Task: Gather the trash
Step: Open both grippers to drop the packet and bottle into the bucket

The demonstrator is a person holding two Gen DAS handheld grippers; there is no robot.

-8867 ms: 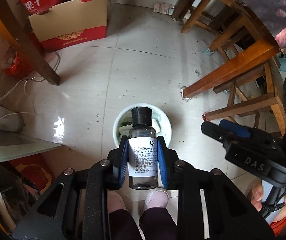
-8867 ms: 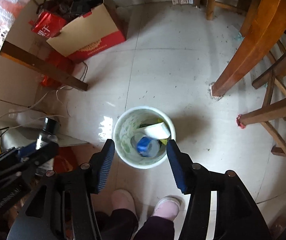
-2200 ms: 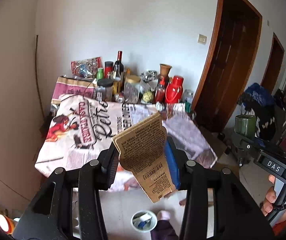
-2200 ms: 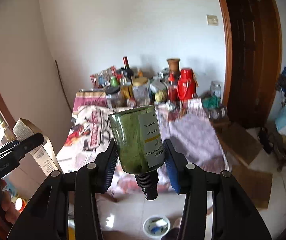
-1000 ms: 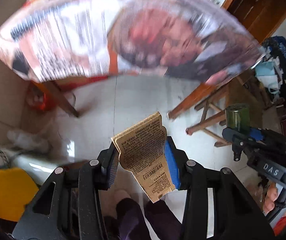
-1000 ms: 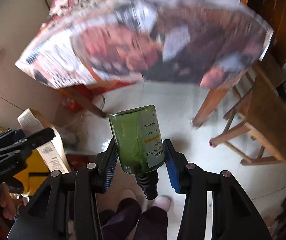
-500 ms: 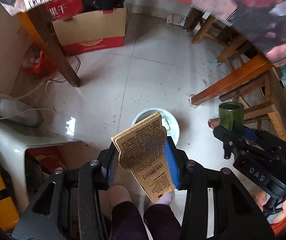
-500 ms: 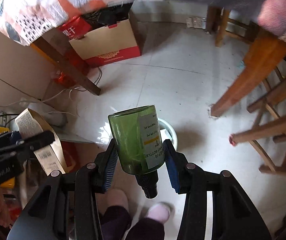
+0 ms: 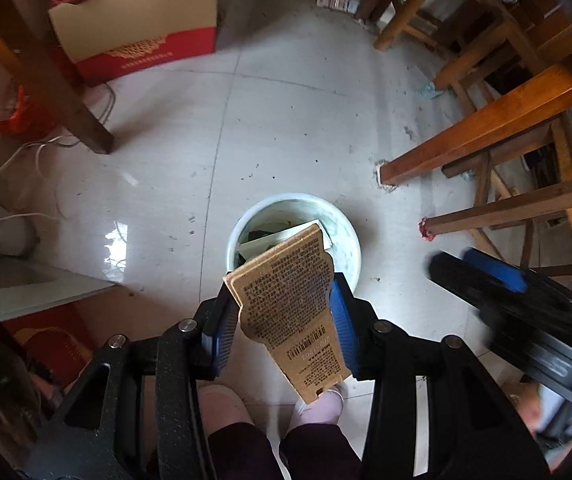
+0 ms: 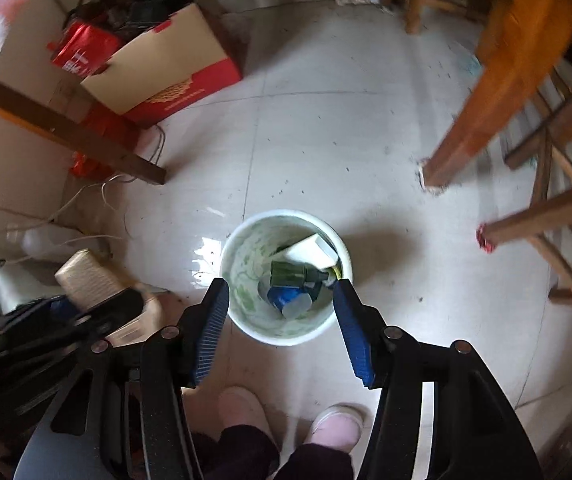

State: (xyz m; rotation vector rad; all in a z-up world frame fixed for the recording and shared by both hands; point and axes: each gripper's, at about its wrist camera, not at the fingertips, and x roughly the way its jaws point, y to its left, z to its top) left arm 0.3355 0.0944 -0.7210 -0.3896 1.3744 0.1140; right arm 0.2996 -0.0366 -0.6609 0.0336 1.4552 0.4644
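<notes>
Right tool jaws just opened, now empty; green bottle lies in bin. Left tool grips carton, next to drop.

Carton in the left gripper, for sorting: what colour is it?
Tan-brown with black print, clearest in the left wrist view: carton.

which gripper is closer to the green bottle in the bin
Right. The right gripper hangs open directly over the white bin, the green bottle lying inside just beyond its fingertips. The left gripper, clamping the brown carton, is off to the bin's side.
</notes>
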